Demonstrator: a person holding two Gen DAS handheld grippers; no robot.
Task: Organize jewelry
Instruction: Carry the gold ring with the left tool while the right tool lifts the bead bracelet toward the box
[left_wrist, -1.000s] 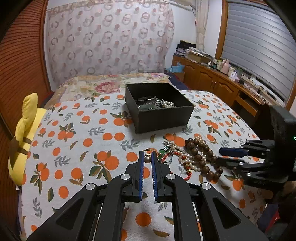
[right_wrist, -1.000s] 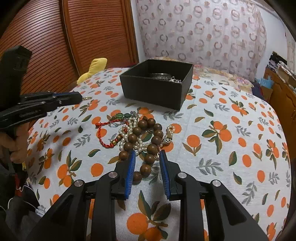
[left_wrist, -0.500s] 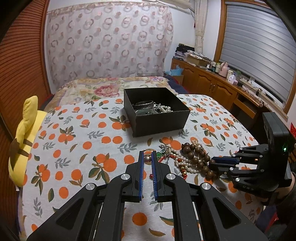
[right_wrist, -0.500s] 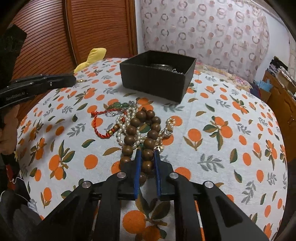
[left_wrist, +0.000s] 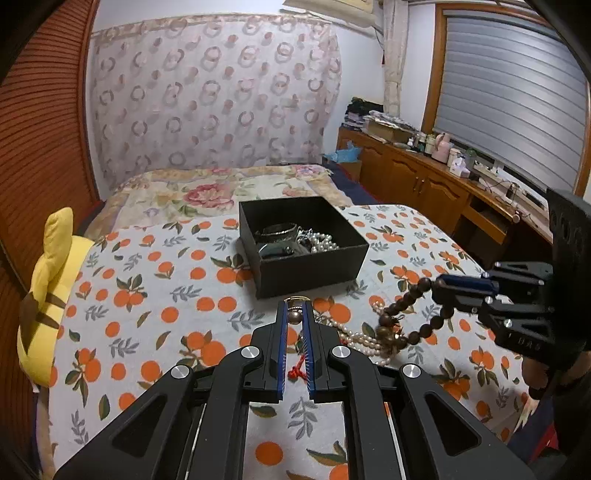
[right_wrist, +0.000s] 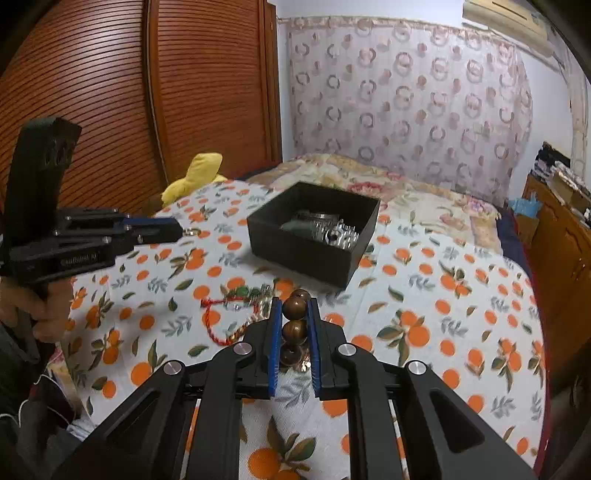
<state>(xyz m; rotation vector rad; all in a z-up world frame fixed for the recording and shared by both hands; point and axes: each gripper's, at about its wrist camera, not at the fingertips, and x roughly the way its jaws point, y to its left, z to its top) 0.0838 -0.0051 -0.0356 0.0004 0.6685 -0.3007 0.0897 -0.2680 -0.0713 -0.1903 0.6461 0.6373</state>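
Right fingers: the blue-padded fingers (right_wrist: 273, 332) of the right gripper (right_wrist: 294, 314) are now pinching a string of large brown wooden beads (right_wrist: 294, 306); a second ago they stood spread around it.
Beads: the held end has come up off the bed, and in the left wrist view the string (left_wrist: 413, 295) hangs in a loop from the gripper (left_wrist: 443, 286) down to the pile, its low end still on the cloth.
Left fingers: the left gripper (left_wrist: 295, 314) has its fingers (left_wrist: 282, 332) pressed nearly together, as before; a small gold ring with a dark bead (left_wrist: 295, 301) shows at their tips, but whether it is gripped I cannot tell.
Pile: a white pearl strand (left_wrist: 354, 334) and a red cord (right_wrist: 210, 317) lie tangled on the orange-print bedspread (left_wrist: 147, 295), near, between the two grippers.
Box: the open black square box (left_wrist: 310, 271) sits farther back, apart from the pile, already holding a pearl string and dark bangles.
Meaning: the grasp looks secure and the lift is under way; the trailing loop could snag the pearls. Carrying the beads far and into the box seems next.
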